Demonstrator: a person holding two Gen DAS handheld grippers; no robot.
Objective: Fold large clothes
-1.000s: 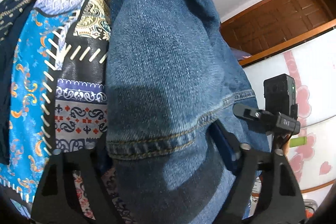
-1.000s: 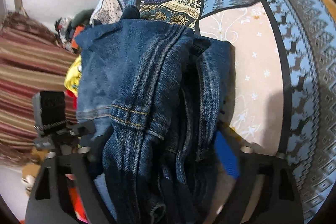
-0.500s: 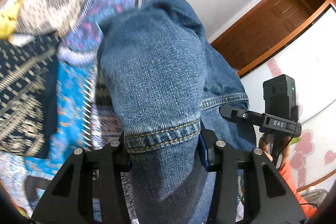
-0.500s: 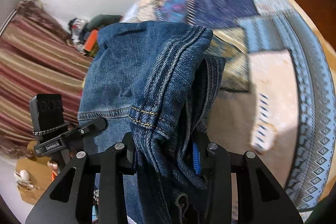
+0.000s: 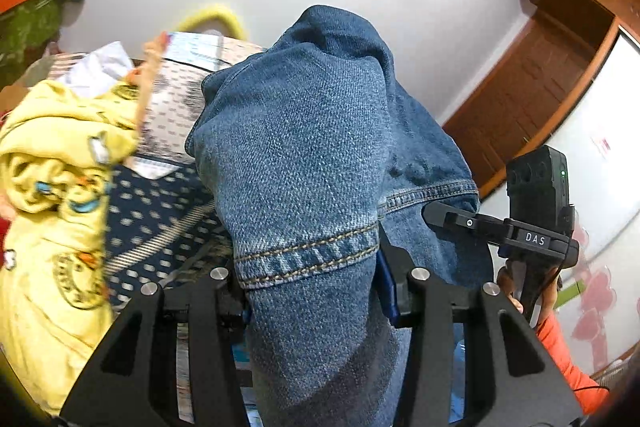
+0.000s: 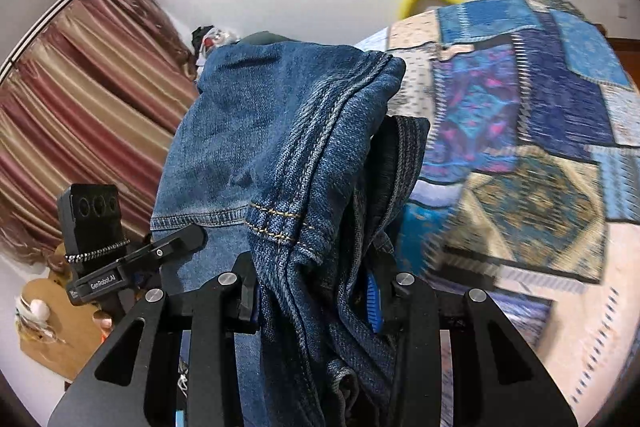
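Draping forward over both grippers, the blue denim jeans (image 5: 304, 163) hang lifted above the patchwork bedspread (image 6: 520, 131). The left gripper (image 5: 312, 291) clamps a stitched hem; the right gripper (image 6: 316, 291) pinches bunched seams. Only the left view shows a crumpled yellow printed garment (image 5: 52, 195); only the right shows striped maroon curtains (image 6: 80, 87).

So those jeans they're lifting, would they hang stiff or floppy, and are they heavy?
Probably floppy: the jeans drape over the left gripper and bunch in folds at the right gripper. Likely fairly heavy, given thick denim and doubled seams. Unlikely to slip from the jaws, as the weave looks coarse.
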